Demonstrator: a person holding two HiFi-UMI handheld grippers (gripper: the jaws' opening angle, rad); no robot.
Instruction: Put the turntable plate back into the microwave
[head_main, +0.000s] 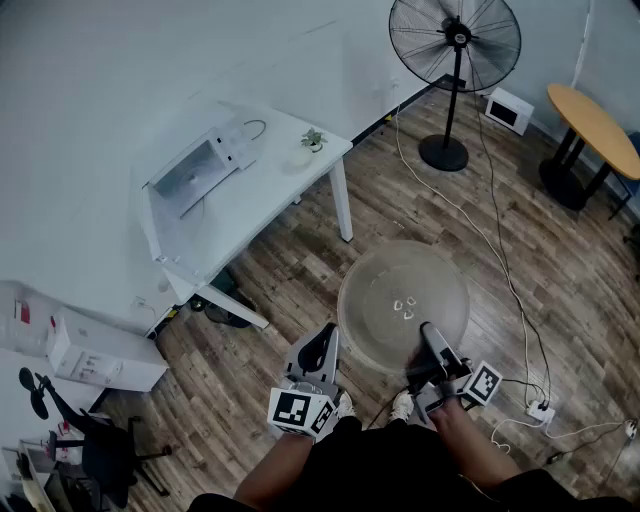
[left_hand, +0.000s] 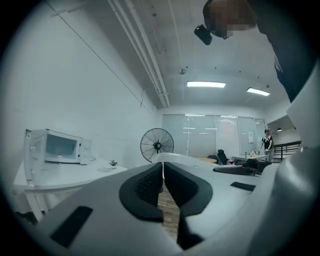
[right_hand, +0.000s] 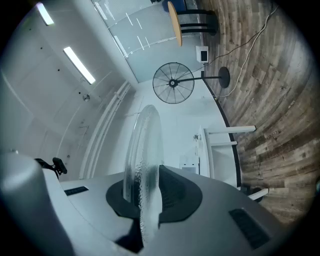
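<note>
The right gripper (head_main: 427, 335) is clamped on the near rim of the turntable plate (head_main: 403, 300). In the right gripper view, its dark pads (right_hand: 172, 192) press on both faces of the clear glass, and the disc runs edge-on out past the jaw tips. The plate is held roughly flat above the wooden floor (head_main: 300, 270), out in front of the person, with its raised centre lugs facing up. Just to the left of that gripper, the left gripper (head_main: 325, 342) points level. In the left gripper view, its jaws are closed together with nothing between them, and the plate's pale rim crosses just beyond their tips; whether it touches them cannot be told. Well ahead of the left gripper, and further to its left, stands a white table (head_main: 270, 195). The microwave (head_main: 195, 172) sits on the far end of it, well apart from the plate. A small potted plant (head_main: 312, 140) is on the table's nearer corner. Beyond both grippers, further off across the floor, a standing fan (head_main: 455, 40) rises on its round base. A cable trails from it towards a power strip (head_main: 540, 410) on the floor to the right of the right gripper.
</note>
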